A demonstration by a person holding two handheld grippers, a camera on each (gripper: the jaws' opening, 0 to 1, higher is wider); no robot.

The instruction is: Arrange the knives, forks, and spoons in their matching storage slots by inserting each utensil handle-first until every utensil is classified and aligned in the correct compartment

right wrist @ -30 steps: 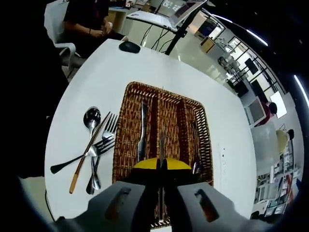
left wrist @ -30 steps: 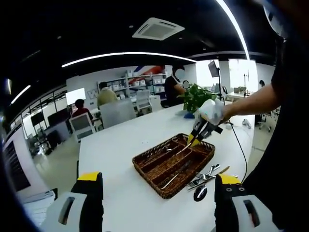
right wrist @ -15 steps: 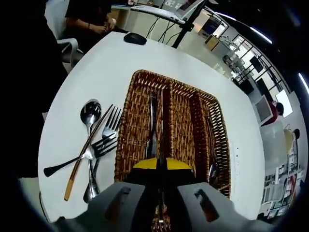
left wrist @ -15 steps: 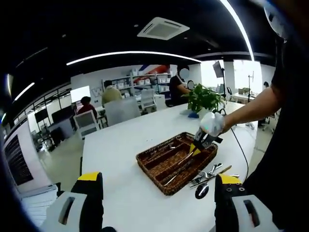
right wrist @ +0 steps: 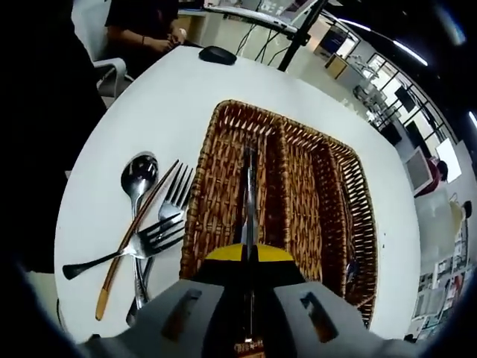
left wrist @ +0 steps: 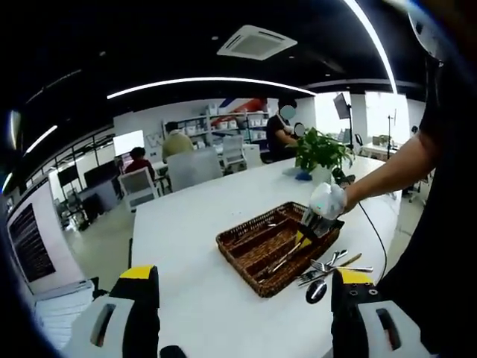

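Currently the right gripper (right wrist: 250,257), fingers closed on a knife (right wrist: 249,195), holds it over the wicker tray (right wrist: 320,179); next, release it there; left gripper (left wrist: 242,298) open.

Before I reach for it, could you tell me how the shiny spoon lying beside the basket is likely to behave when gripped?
The spoon looks like polished metal, so probably stiff and slippery between tongs. Its rounded bowl may let it rock. A fork and a wooden-handled utensil lie crossed over its handle, so lifting it would likely drag them along.
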